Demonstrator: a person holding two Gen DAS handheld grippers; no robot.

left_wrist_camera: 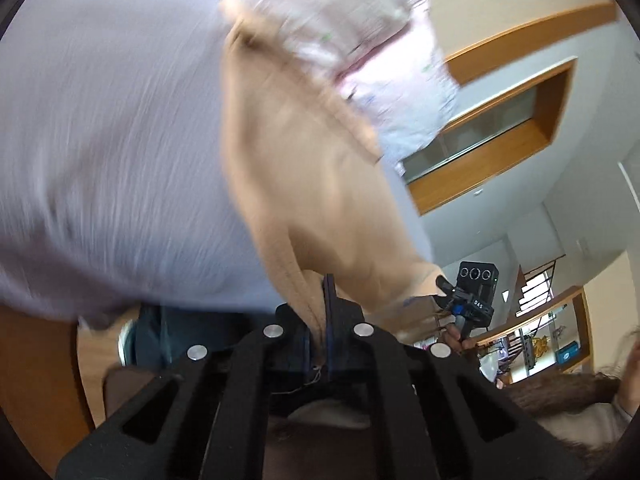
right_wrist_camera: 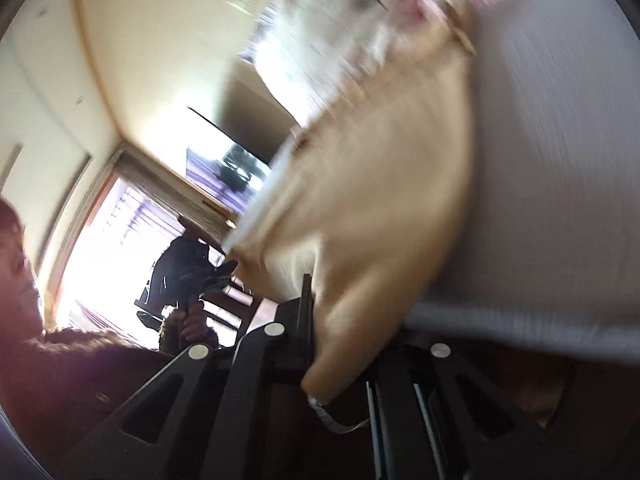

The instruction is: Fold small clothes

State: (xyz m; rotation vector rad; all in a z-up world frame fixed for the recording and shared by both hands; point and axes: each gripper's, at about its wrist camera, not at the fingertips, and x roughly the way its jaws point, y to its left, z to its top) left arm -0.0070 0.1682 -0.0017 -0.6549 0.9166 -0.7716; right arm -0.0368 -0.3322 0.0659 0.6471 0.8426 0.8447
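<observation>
A small tan garment (left_wrist_camera: pixel 304 184) hangs stretched in the air between both grippers, motion-blurred. My left gripper (left_wrist_camera: pixel 320 300) is shut on one corner of it. My right gripper (right_wrist_camera: pixel 316 304) is shut on another corner of the tan garment (right_wrist_camera: pixel 372 216); it also shows far off in the left wrist view (left_wrist_camera: pixel 444 286), pinching the cloth. The left gripper shows in the right wrist view (right_wrist_camera: pixel 224 270) against the bright window. A white printed garment with pink trim (left_wrist_camera: pixel 360 40) lies beyond the tan one.
A pale lilac cloth surface (left_wrist_camera: pixel 112 140) fills the left wrist view's left half and the right wrist view's right side (right_wrist_camera: pixel 552 160). The person's head (right_wrist_camera: pixel 16 256) is at the left edge. Wood-trimmed walls and a staircase (left_wrist_camera: pixel 536 292) lie behind.
</observation>
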